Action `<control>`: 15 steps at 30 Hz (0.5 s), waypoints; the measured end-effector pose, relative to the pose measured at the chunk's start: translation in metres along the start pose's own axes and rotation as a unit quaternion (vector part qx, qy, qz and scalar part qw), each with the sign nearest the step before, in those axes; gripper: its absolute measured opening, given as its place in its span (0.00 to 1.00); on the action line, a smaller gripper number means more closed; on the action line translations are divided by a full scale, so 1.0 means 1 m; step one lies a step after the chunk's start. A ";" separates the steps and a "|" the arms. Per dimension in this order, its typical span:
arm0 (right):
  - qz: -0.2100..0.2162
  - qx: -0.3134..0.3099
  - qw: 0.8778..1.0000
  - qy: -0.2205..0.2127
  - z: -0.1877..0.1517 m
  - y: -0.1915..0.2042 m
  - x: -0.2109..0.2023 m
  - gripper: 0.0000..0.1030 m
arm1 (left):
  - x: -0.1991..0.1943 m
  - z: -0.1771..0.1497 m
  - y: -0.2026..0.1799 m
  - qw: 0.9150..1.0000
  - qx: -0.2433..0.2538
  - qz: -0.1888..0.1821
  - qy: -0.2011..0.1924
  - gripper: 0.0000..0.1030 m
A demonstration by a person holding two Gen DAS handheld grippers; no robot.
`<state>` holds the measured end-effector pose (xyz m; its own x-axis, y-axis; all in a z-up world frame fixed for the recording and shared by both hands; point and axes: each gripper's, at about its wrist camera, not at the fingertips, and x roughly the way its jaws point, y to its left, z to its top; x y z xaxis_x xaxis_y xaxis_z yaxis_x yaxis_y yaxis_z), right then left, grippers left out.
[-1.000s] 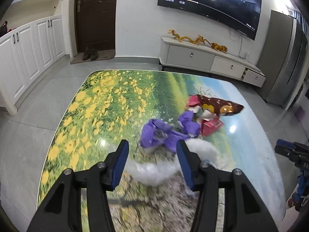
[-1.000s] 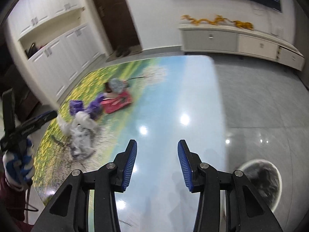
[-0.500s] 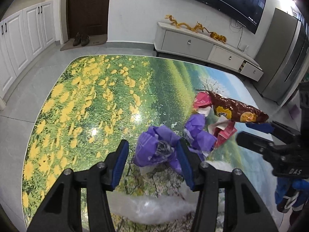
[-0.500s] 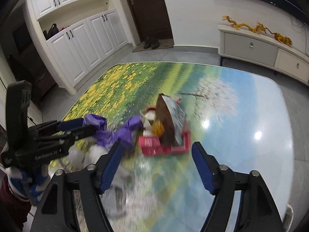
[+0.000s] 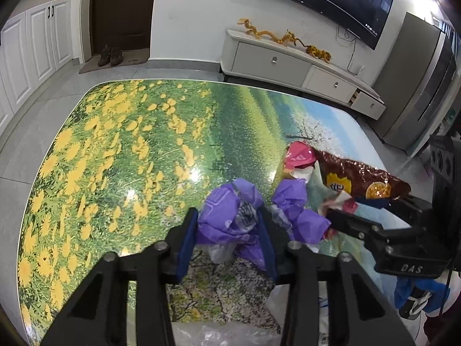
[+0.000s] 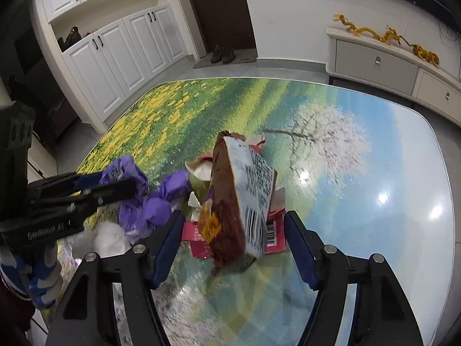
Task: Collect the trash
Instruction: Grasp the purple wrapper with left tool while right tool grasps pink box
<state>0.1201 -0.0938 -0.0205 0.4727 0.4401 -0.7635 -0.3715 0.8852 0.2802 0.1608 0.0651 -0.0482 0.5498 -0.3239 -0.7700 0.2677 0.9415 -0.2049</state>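
Observation:
On the flower-printed table (image 5: 129, 144) lies a heap of trash. My left gripper (image 5: 227, 230) has a crumpled purple wrapper (image 5: 227, 219) between its jaws; they are closing and both pads touch it. A second purple wrapper (image 5: 294, 201) lies just to its right. My right gripper (image 6: 233, 245) straddles a brown snack bag (image 6: 239, 201) that stands on a pink box (image 6: 273, 230). Its jaws are closing, with gaps still on both sides of the bag. The left gripper (image 6: 112, 183) shows at the left of the right wrist view, and the right gripper (image 5: 345, 207) at the right of the left wrist view.
Clear plastic and white tissue (image 6: 109, 236) lie at the table's near edge. A person's blue and white gloved hands (image 5: 415, 297) hold the grippers. A white TV cabinet (image 5: 288, 63) stands beyond the table and white cupboards (image 6: 121, 57) to the left. The table's right half (image 6: 389, 201) is bare.
Both grippers came forward and down onto the trash heap. The left jaws narrowed onto the purple wrapper. The right jaws opened wider and now flank the brown bag.

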 end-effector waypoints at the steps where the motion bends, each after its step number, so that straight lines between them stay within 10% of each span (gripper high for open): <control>1: 0.000 -0.002 1.000 0.000 -0.002 -0.001 -0.003 0.67 | -0.001 0.000 0.000 1.000 0.000 0.000 -0.002 0.32; 15: 0.023 0.000 0.999 0.036 -0.062 -0.017 -0.064 0.66 | -0.049 -0.004 -0.011 0.999 -0.001 -0.004 -0.041 0.30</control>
<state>0.0470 -0.1464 -0.0128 0.3970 0.4681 -0.7895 -0.3917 0.8643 0.3155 0.1277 0.0705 -0.0109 0.6104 -0.3377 -0.7165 0.2700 0.9391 -0.2125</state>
